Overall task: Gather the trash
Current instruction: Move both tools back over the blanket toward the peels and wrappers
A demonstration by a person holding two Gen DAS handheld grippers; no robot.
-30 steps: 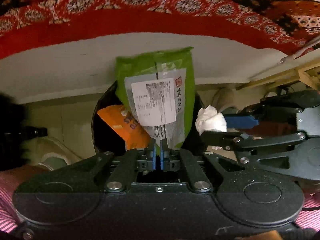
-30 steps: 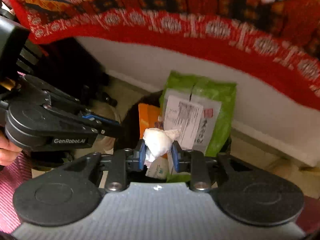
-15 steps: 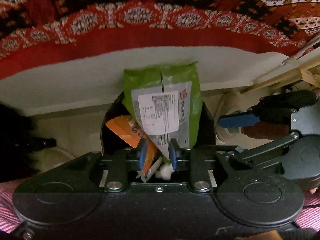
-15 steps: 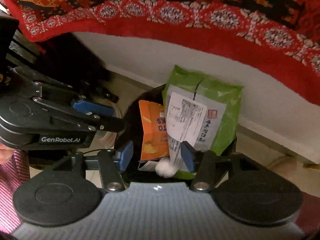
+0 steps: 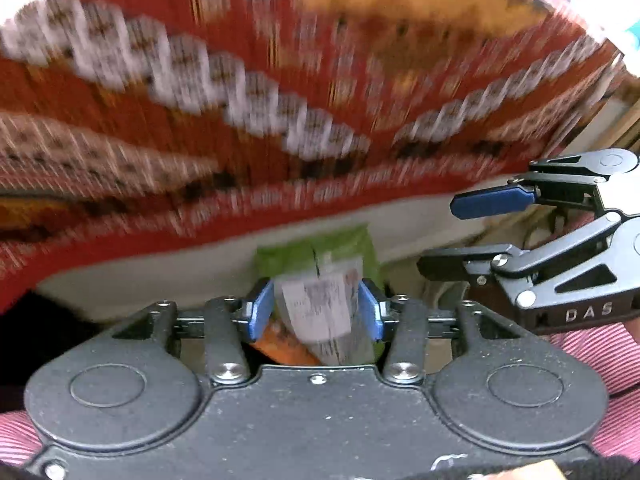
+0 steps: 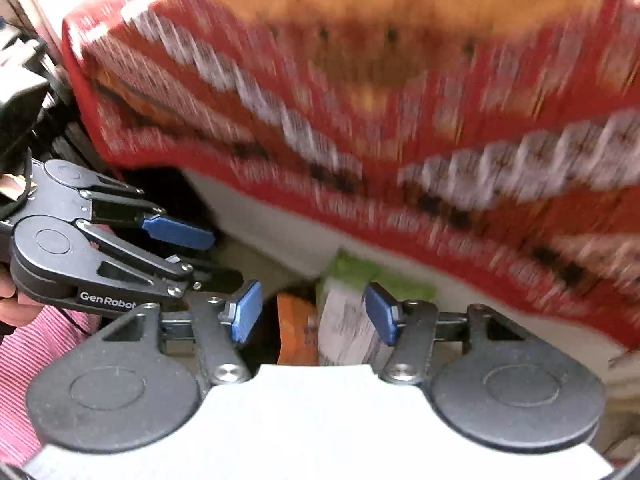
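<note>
Looking along our left gripper [image 5: 316, 310] first, we see its blue pads standing apart and opening wider, pressing on nothing. The green packet [image 5: 320, 256] shows in the gap between them only because it sits farther off and lower, standing upright with its long axis running up the frame and its white label facing us. An orange wrapper [image 5: 286, 350] leans at its lower left, both in a dark bin whose rim the gripper body hides. Above hangs the blurred red patterned cloth [image 5: 280, 92]. Our right gripper [image 5: 472, 232] shows at the right edge, jaws spread and empty.

From the right wrist view, our right gripper [image 6: 314, 314] also stands wide, opening a touch more, with nothing clamped. The green packet [image 6: 348, 270] and orange wrapper [image 6: 298, 322] again lie ahead and below, seen through the gap. Our left gripper [image 6: 200, 254] hangs at the left, just beside ours, with a hand [image 6: 14, 306] behind it.

We judge both loads delivered; neither gripper is clearly nearer the bin, and whatever trash remains lies outside these frames.
</note>
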